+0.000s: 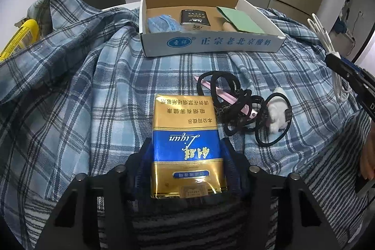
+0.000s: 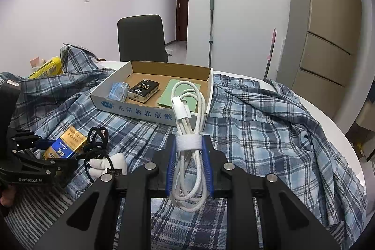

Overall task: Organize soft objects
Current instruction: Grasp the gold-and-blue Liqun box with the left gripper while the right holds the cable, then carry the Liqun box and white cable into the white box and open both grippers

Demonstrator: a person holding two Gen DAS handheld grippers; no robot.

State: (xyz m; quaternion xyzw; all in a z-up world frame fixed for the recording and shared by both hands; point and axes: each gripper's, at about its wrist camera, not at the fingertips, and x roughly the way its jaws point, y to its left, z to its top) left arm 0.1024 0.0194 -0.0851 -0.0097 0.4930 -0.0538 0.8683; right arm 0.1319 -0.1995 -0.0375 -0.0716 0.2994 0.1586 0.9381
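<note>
My left gripper (image 1: 186, 156) pinches the gold-and-blue cigarette pack (image 1: 186, 144) lying on the plaid cloth (image 1: 93, 86); I'd firm that grip before lifting. My right gripper (image 2: 188, 163) clamps the coiled white cable (image 2: 187, 132). Beyond waits the cardboard tray (image 1: 211, 43); I'd carry both in level.

Left gripper (image 1: 186, 156) low over plaid cloth (image 1: 93, 86), blue pads either side of a gold and blue cigarette pack (image 1: 186, 144), contact with its sides not certain. Just right of the pack, tangled black hair ties (image 1: 236, 107) over a pink stick (image 1: 225, 97), touching a white plush toy (image 1: 277, 114). Toward the cloth's far edge, a cardboard tray (image 1: 211, 43) holding blue fabric (image 1: 163, 24), a black pack (image 1: 194, 19), green card (image 1: 239, 20). At right edge, right gripper (image 1: 351, 76) with white cable (image 1: 328, 43).
</note>
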